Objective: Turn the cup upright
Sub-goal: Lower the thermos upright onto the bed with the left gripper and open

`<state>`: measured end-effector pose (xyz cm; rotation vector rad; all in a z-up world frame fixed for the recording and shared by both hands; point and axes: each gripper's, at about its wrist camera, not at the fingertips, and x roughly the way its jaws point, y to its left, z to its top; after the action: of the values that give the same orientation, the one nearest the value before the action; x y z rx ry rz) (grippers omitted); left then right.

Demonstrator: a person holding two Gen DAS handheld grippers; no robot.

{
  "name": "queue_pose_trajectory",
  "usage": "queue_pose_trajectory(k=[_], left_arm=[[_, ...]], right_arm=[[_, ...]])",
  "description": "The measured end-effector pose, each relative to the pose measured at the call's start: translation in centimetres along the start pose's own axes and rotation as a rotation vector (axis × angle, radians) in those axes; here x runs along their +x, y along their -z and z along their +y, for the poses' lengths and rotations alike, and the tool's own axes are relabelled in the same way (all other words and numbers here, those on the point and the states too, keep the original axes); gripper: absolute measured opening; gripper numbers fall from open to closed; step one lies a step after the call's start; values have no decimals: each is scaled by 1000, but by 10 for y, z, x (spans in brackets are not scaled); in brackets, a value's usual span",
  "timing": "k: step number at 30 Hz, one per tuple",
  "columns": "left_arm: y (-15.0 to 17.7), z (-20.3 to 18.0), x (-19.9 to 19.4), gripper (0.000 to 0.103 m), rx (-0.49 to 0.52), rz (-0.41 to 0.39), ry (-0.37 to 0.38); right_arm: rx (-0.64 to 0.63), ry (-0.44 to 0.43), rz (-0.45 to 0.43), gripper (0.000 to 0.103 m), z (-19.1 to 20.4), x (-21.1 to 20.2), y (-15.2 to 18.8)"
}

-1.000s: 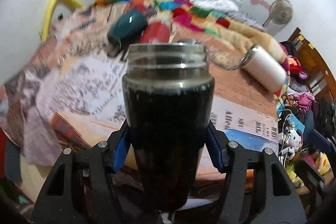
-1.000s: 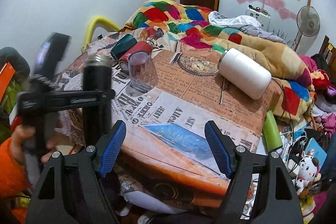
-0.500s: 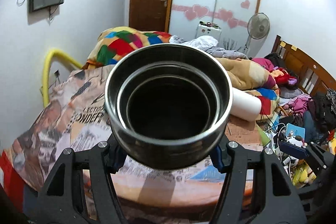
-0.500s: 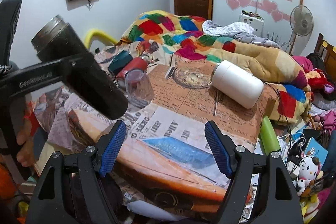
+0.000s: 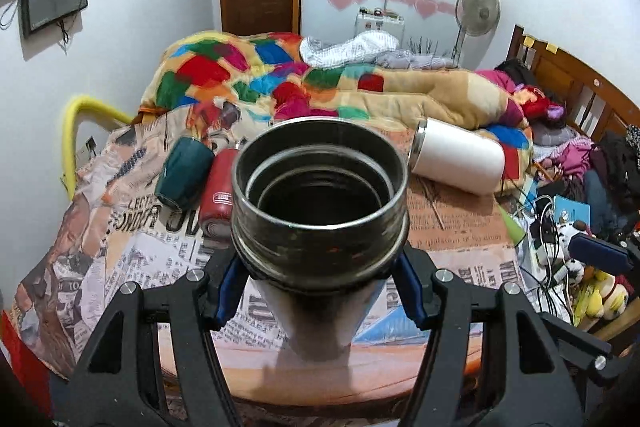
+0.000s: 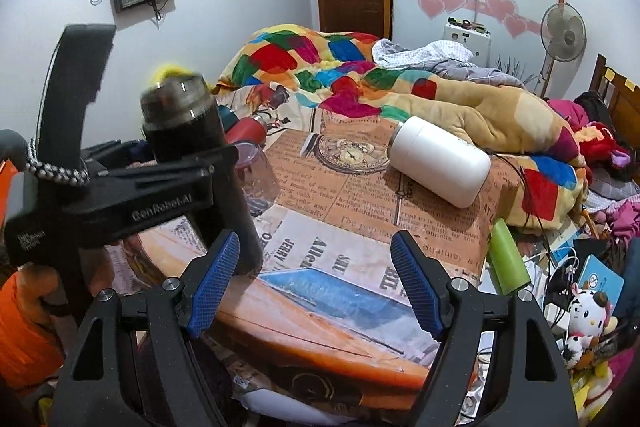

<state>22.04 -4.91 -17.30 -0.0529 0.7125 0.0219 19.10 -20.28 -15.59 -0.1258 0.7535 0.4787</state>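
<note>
My left gripper (image 5: 320, 287) is shut on a dark steel cup (image 5: 320, 227), mouth up and tilted slightly toward the camera, its base at the newspaper-covered table (image 5: 460, 223) near the front edge. In the right wrist view the same cup (image 6: 192, 135) stands almost upright in the left gripper (image 6: 132, 199), base near the table. My right gripper (image 6: 316, 279) is open and empty over the table's front edge.
On their sides lie a white cup (image 6: 440, 163), a red cup (image 5: 218, 195) and a dark green cup (image 5: 184, 173). A clear glass (image 6: 256, 179) stands upside down behind the held cup. A quilt (image 6: 360, 79) is heaped behind; clutter crowds the right.
The left gripper has swung the cup from tilted in the air down to nearly upright at the table's front. The right gripper has barely moved.
</note>
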Motion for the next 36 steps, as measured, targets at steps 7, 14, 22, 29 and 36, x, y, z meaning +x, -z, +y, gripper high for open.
queue_pose_trajectory(k=[7, 14, 22, 29, 36], left_arm=[[3, -7, -5, 64, 40, 9, 7], [-5, -6, -25, 68, 50, 15, 37], [-7, 3, -101, 69, 44, -88, 99], [-6, 11, -204, 72, 66, -319, 91], [8, 19, -285, 86, 58, -515, 88]], right_arm=[[11, 7, 10, 76, -1, 1, 2], [44, 9, -9, 76, -4, -9, 1], [75, 25, -146, 76, 0, -66, -10], [79, 20, -346, 76, 24, -137, -20], [55, 31, -514, 76, 57, -188, -16]])
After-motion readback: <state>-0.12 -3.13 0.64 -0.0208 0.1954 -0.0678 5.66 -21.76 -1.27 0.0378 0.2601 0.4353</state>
